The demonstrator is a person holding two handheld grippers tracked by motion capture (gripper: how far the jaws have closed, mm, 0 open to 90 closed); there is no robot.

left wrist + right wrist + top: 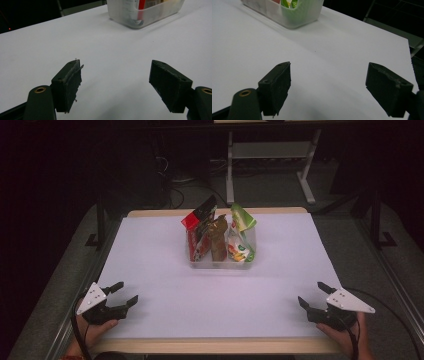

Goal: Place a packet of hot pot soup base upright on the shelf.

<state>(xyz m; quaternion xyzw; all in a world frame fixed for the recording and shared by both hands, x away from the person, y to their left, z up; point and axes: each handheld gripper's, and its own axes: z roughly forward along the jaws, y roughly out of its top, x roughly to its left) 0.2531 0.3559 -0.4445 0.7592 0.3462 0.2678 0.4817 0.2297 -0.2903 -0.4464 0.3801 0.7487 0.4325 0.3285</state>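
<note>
Both claws, left point(125, 293) and right point(311, 294), agape, well short of the snack bin point(220, 264).

The white table point(165, 270) spreads wide and bare at its near half. Beyond its far edge, at twelve o'clock, a pale metal frame point(270, 165) stands on the dark floor point(60, 285).

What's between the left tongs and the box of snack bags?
Nothing: the high view shows bare white table between the left tongs and the box.
</note>
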